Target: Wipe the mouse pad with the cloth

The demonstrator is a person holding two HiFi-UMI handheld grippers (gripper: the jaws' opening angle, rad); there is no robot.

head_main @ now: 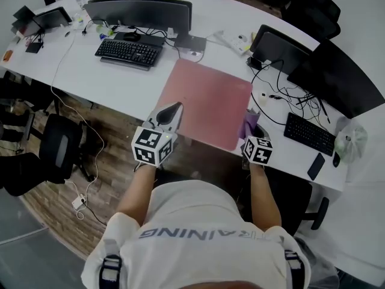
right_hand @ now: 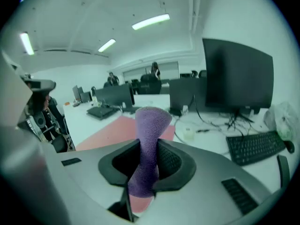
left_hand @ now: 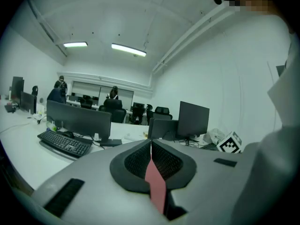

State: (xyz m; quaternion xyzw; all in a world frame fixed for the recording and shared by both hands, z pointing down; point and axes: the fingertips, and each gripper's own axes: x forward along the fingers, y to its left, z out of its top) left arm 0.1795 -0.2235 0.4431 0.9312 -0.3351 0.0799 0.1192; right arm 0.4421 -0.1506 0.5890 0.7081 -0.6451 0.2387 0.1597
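A pink mouse pad (head_main: 207,101) lies flat on the white desk (head_main: 90,77), reaching the near edge. My left gripper (head_main: 172,109) hovers over the pad's near left corner with its jaws shut; in the left gripper view (left_hand: 150,143) the tips meet and a pink strip of pad (left_hand: 155,184) shows through the gap behind them. My right gripper (head_main: 249,125) is at the pad's near right corner, shut on a purple cloth (head_main: 248,123). In the right gripper view (right_hand: 147,146) the cloth (right_hand: 151,123) stands up between the jaws, with the pad (right_hand: 110,128) beyond.
A black keyboard (head_main: 128,52) and monitor (head_main: 139,12) stand behind the pad on the left. To the right are dark monitors (head_main: 346,80), a second keyboard (head_main: 310,133), tangled cables (head_main: 283,95), a phone (head_main: 316,166) and a plastic bag (head_main: 351,142). An office chair (head_main: 57,146) stands left.
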